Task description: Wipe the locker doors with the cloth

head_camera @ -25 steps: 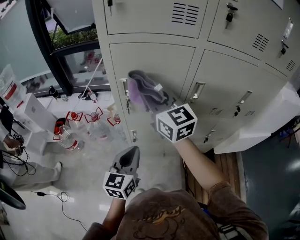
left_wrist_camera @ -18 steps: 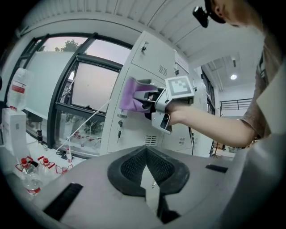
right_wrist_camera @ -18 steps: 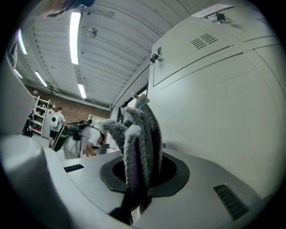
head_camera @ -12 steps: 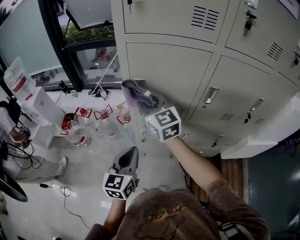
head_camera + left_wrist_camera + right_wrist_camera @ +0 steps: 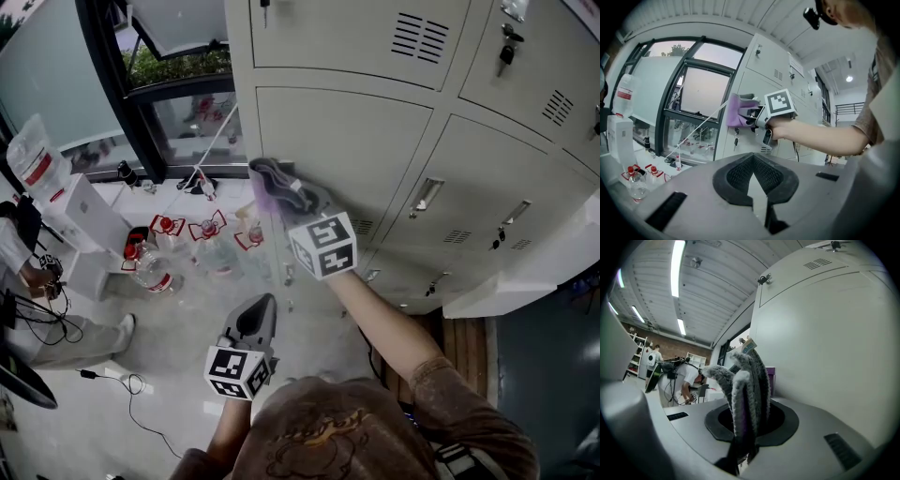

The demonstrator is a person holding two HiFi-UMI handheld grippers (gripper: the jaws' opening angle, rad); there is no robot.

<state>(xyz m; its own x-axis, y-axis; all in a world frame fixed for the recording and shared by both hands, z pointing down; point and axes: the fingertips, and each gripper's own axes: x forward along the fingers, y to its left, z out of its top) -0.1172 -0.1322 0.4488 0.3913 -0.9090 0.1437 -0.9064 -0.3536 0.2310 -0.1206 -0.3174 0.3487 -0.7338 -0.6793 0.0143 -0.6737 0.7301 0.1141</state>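
Right tool [image 5: 294,208]: we hold it raised to the lockers, jaws clamped on the cloth, whose folds stand up out of the pads in the right gripper view.
Cloth [image 5: 279,187]: grey and purple, bunched, pressed flat to the locker door [image 5: 349,141] at about 8 o'clock on the panel.
Edges: the cloth sits right on the door's left edge, which is also the outer corner of the locker bank; part of it overhangs that corner.
Left tool [image 5: 257,317]: jaws together with nothing between them, held low at 6 o'clock from the cloth, well apart from the lockers.
Open room on the door: from the cloth toward 2 o'clock we see bare panel up to the seam with the neighbouring door [image 5: 487,202] and its handle [image 5: 425,195].
Open room off the door: at 9 o'clock from the cloth lies the floor [image 5: 178,328], crowded with water bottles [image 5: 150,272] below a dark window frame [image 5: 112,94].
Bystander: a person [image 5: 23,272] at the far 9 o'clock margin, well clear of both tools.
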